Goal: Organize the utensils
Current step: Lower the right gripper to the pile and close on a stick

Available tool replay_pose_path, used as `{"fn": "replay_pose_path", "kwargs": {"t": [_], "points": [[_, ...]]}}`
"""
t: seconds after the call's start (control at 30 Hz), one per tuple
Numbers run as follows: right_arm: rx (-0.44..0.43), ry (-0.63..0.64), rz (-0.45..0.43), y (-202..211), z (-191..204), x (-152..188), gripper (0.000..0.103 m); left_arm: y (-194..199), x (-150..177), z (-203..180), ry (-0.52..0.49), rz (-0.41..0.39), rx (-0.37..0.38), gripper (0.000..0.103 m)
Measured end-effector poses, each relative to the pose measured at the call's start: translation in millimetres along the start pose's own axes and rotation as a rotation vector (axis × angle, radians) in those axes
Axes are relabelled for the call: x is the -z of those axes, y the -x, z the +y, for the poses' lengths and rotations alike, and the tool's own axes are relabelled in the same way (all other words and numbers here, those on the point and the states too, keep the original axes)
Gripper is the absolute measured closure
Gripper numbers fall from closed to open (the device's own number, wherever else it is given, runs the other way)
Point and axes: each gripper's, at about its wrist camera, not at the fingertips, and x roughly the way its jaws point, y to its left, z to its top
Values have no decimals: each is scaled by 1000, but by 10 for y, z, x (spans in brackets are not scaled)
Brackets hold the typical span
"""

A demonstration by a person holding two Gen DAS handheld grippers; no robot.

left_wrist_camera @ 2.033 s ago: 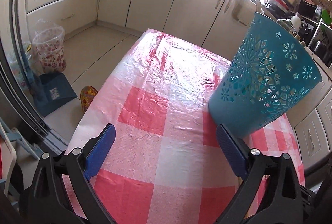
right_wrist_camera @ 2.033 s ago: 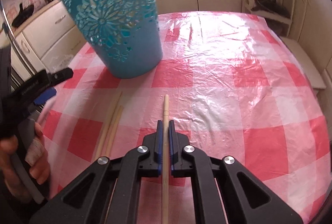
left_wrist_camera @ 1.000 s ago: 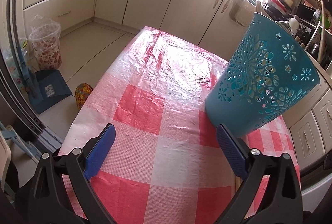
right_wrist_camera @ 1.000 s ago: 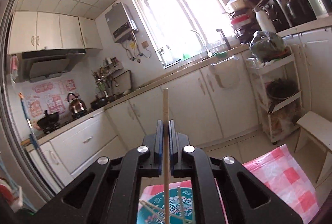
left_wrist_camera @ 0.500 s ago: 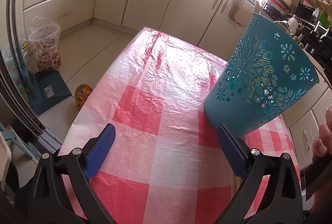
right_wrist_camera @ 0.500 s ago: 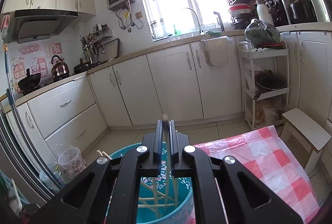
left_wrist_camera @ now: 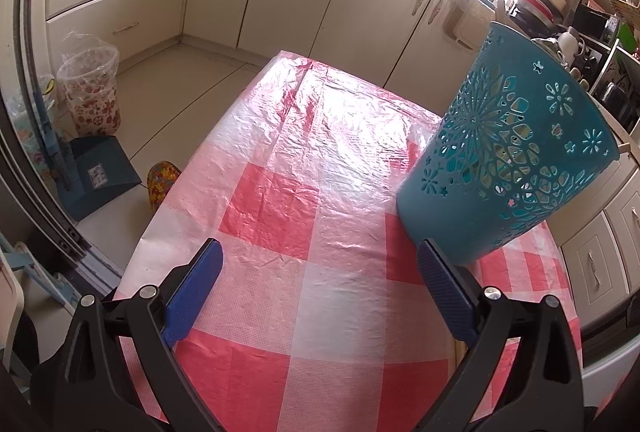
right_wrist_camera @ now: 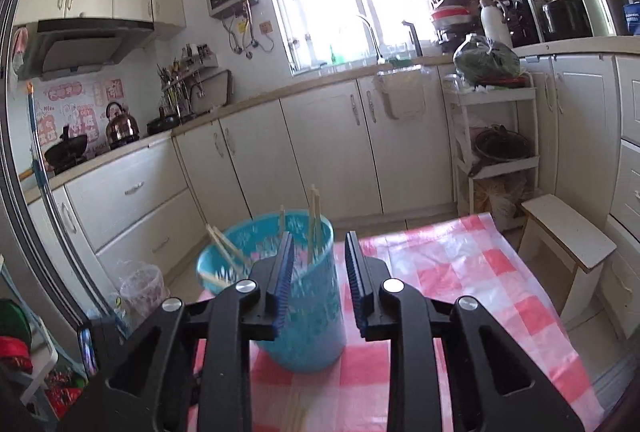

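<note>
the right tongs [right_wrist_camera: 318,274] hang parted and empty above the teal perforated plastic basket [right_wrist_camera: 296,296], where thin wooden chopsticks [right_wrist_camera: 314,220] lean. more chopsticks [right_wrist_camera: 294,412] lie on the checked desk [right_wrist_camera: 460,272]: light, stiff, likely to roll, best pinched mid-length. the left tongs [left_wrist_camera: 320,288] are wide, holding nothing.

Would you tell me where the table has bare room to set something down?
The tablecloth is bare left of the teal basket, out to its far edge. It is crowded by the basket's near side, where loose chopsticks lie.
</note>
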Motion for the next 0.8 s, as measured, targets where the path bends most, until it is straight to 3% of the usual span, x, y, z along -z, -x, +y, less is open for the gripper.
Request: {"fn": "replay_pose_path", "kwargs": {"t": [0.17,0.3,0.57,0.73,0.8], "points": [[-9,37,272,-22,30,701,76,-2,-2,-3,1,1,0,10],[-23,67,417,-145,100,1014,78,-5,4,1,0,3,-2,10],[-7,115,513,-380,197,1173,78,-6,16,13,4,5,-2,10],[-11,143,526,-426,226,1279,78,-16,15,10,5,8,-3,10],[6,177,526,-428,250,1279,86,-19,12,9,5,9,-3,10]]}}
